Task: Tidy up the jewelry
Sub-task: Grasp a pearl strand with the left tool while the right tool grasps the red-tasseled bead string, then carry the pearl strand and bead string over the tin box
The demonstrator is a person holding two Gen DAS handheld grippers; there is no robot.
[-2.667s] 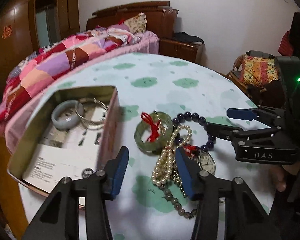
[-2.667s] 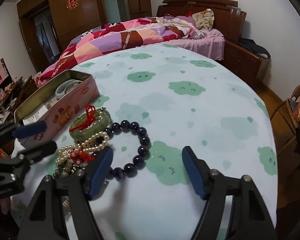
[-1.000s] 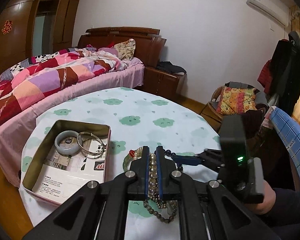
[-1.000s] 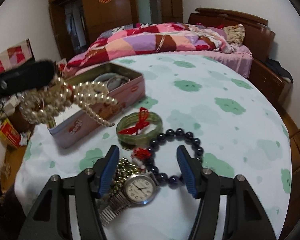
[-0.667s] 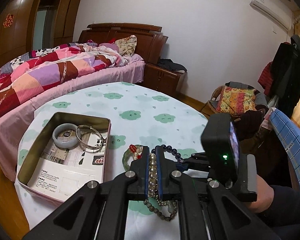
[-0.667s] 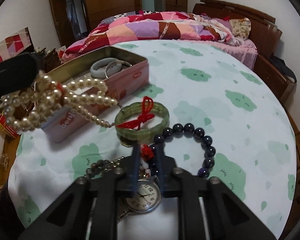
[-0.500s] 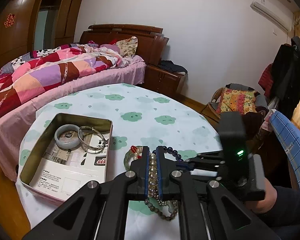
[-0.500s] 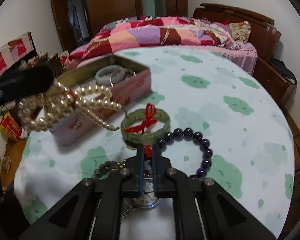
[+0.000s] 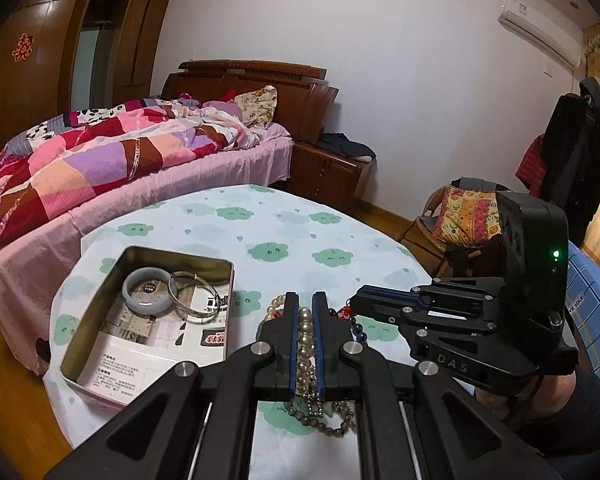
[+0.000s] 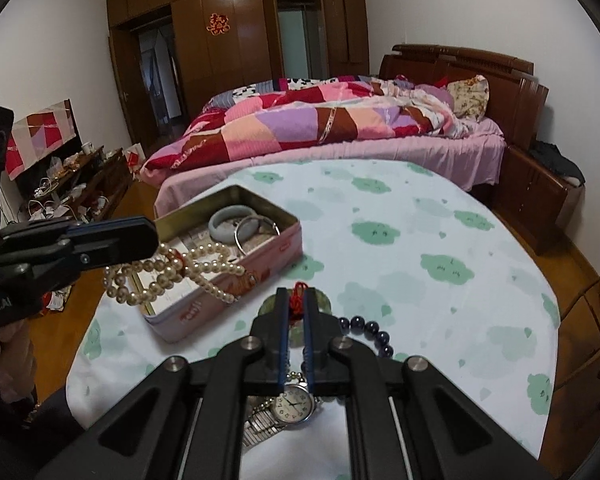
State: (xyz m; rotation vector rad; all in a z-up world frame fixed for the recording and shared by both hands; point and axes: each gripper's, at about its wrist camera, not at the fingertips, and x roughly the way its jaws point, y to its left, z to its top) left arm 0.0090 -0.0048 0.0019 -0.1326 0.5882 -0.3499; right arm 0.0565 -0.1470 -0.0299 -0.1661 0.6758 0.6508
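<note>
Dim warm indoor light, soft shadows, strong fisheye bending, dark vignetted corners, sharp focus

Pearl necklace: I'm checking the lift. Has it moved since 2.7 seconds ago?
Yes. The pearl necklace has left the tablecloth and hangs raised beside the tin.

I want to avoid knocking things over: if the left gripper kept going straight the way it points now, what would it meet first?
Probably the green bangle and dark bead bracelet on the table just ahead of the left gripper, which is clamped on the pearl necklace. The tin sits to its left, off that line. Depth is uncertain.
</note>
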